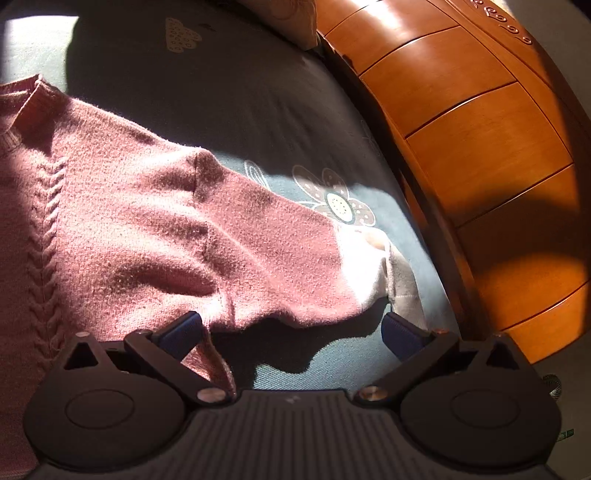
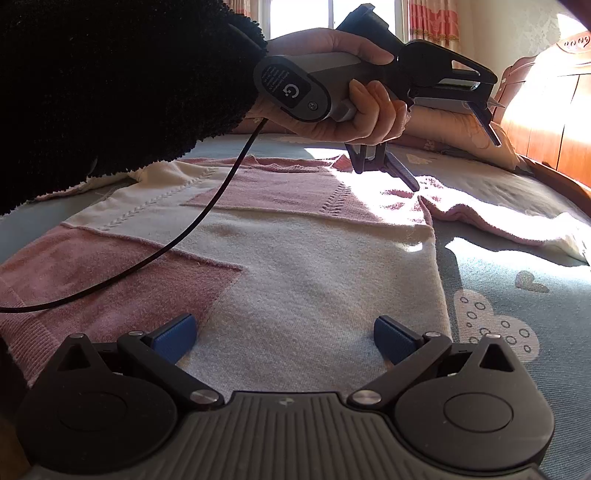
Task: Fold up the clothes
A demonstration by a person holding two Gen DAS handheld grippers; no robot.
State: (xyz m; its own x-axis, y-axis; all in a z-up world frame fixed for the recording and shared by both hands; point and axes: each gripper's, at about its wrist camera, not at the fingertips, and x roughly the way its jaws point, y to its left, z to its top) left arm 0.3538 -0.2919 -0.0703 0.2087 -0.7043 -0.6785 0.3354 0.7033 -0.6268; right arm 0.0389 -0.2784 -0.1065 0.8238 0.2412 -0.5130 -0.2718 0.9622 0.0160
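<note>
Pink-and-cream sweater (image 2: 280, 251) flat on blue bedsheet (image 2: 517, 254).

The left wrist view looks down from close above the sweater (image 1: 155, 229) sleeve, toward the wooden headboard (image 1: 480, 147). The right wrist view sits low at the hem, facing along the bed to the window (image 2: 332, 14). Both views share the sweater.

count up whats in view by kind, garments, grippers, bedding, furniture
Garments: 1, the pink and cream sweater
Hand-held grippers: 2, the left hand-held gripper and the right hand-held gripper, both open
Bedding: 2, the blue patterned bedsheet and a pink pillow
Furniture: 1, the wooden headboard
Total: 6
</note>
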